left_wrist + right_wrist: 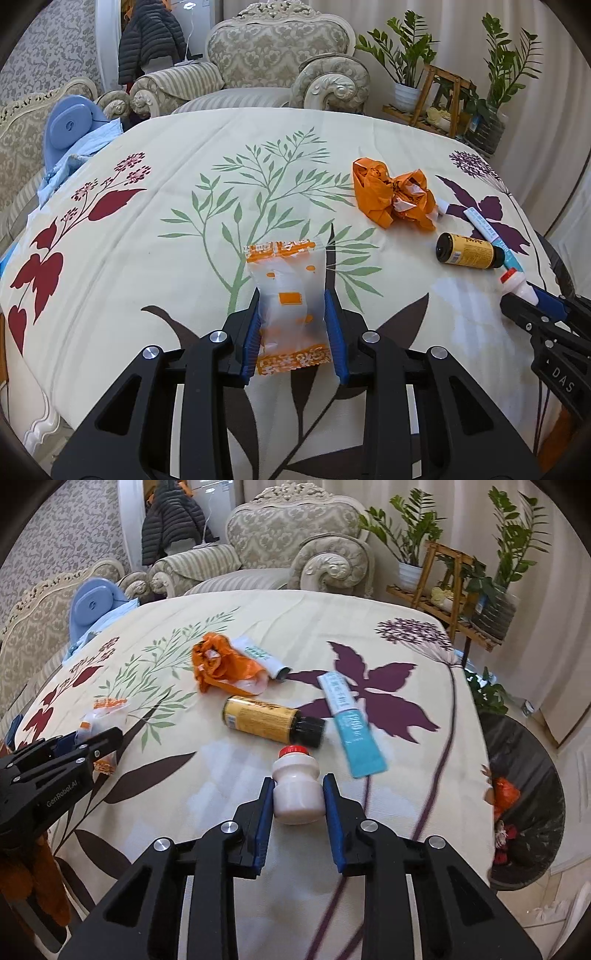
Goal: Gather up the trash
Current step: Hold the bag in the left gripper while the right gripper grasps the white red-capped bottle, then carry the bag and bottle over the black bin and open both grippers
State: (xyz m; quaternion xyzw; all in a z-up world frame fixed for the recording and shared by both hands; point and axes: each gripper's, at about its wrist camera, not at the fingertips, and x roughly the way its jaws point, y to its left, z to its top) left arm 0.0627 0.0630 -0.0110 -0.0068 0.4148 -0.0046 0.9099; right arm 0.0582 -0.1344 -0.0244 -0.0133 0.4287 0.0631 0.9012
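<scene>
Near tabletop edge: left gripper (291,328) fingers pinch limp, crinkly snack wrapper (286,299) by its sides; right gripper (298,805) fingers clamp light, stiff yogurt-drink bottle (297,788) mid-body, likely slick.

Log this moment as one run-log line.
left tool: shut on snack wrapper | right tool: shut on small white bottle | still on table: orange bag, brown bottle

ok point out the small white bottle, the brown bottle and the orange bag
small white bottle (297,794), right wrist view, on its white body
brown bottle (262,718), right wrist view, on its yellow label
orange bag (388,197), left wrist view, on its crumpled middle
</scene>
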